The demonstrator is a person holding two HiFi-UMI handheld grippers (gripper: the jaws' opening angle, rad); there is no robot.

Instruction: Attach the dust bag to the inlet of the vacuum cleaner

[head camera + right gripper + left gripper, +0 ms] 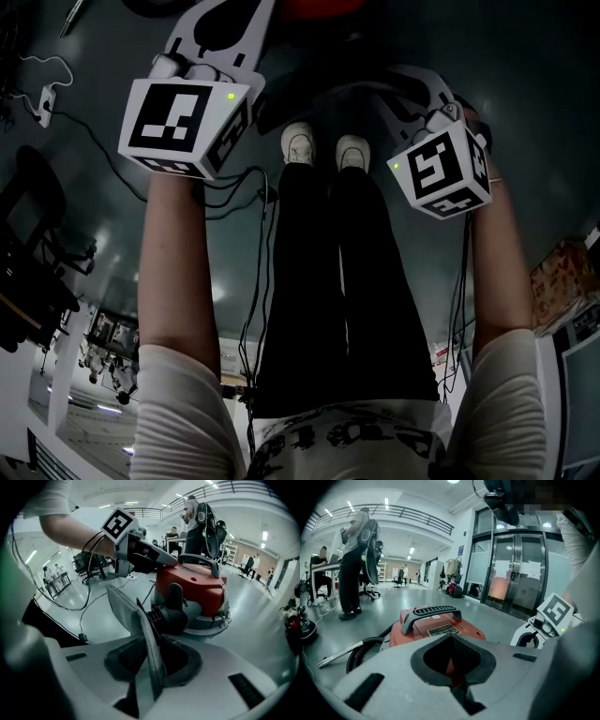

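The right gripper [157, 660] has its jaws clamped on the dust bag [125, 610]; the bag is grey and flat, and it stands up on its edge between them; just past the bag is the black inlet [172, 616] of the vacuum cleaner [197, 585]; the bag is right beside the inlet, but I cannot tell if they touch. The left gripper [451, 660] has its jaws together with nothing in them; it is up by the top of the red vacuum cleaner, near the dark handle [431, 612]. A black hose [361, 648] curls on the shiny floor [379, 611] beside the vacuum cleaner; a person [352, 564] stands far back in the big room.
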